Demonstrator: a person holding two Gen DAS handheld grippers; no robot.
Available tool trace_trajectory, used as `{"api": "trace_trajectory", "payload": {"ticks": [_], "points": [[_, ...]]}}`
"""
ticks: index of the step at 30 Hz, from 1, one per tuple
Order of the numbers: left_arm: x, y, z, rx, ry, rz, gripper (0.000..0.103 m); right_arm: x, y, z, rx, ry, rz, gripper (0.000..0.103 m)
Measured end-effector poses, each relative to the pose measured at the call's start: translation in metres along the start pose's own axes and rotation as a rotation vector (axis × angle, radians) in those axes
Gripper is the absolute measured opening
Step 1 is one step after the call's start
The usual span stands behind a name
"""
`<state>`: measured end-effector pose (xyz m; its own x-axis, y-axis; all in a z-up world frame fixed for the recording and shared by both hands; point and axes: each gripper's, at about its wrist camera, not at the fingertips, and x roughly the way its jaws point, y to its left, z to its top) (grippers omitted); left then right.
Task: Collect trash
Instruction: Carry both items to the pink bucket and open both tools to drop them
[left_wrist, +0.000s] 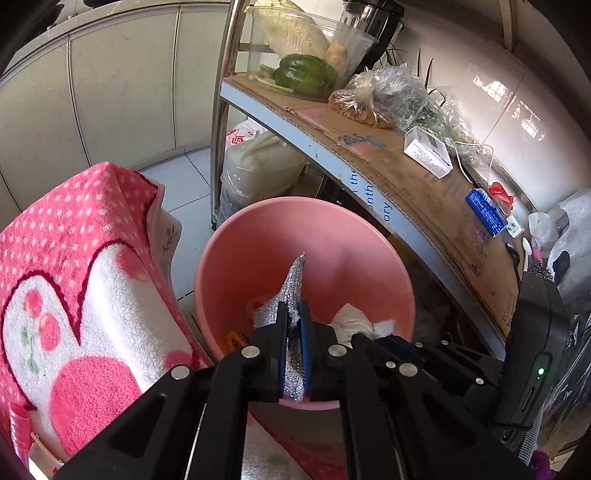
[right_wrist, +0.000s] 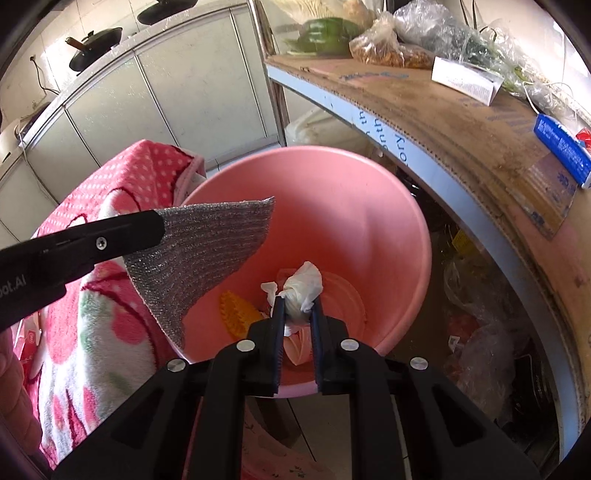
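A pink plastic bin (left_wrist: 258, 236) (right_wrist: 369, 206) stands on the floor below both grippers. My left gripper (left_wrist: 294, 314) is shut on a silver glittery cloth (left_wrist: 295, 280), which hangs over the bin's mouth. In the right wrist view that cloth (right_wrist: 207, 251) spreads wide from the left gripper's black finger (right_wrist: 122, 236). My right gripper (right_wrist: 298, 306) is shut on a crumpled white tissue (right_wrist: 303, 288), held above the bin's inside. The same tissue (left_wrist: 354, 325) shows at the right in the left wrist view. An orange scrap (right_wrist: 236, 314) lies at the bin's bottom.
A pink and white fleece blanket (left_wrist: 74, 288) (right_wrist: 103, 332) drapes a seat at the left, touching the bin. A metal shelf topped with cardboard (left_wrist: 406, 177) (right_wrist: 461, 122) runs along the right, carrying bagged vegetables, a white box (left_wrist: 428, 151) and a blue packet (right_wrist: 561, 147). Pale cabinet doors (left_wrist: 122, 85) lie beyond.
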<state>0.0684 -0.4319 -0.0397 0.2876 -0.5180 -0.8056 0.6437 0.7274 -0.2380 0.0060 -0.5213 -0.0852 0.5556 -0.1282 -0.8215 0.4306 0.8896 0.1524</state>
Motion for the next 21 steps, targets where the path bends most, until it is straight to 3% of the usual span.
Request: {"api": "trace_trajectory", "payload": {"ticks": [8,10,14,21], "points": [[-0.001,0.007,-0.003,-0.021,-0.018,0.026,0.008,0.008,0.003,0.0,-0.001,-0.001,-0.017,0.014],[-0.002,0.008,-0.002,-0.021,-0.025,0.03,0.008,0.008,0.003,0.001,0.005,0.002,-0.017,0.017],[-0.01,0.008,0.001,-0.037,-0.061,0.013,0.011,0.005,0.002,0.003,0.022,-0.007,-0.011,0.037],[-0.031,0.001,0.005,-0.022,-0.115,-0.035,0.013,-0.01,0.005,0.004,-0.001,-0.043,-0.023,0.038]]}}
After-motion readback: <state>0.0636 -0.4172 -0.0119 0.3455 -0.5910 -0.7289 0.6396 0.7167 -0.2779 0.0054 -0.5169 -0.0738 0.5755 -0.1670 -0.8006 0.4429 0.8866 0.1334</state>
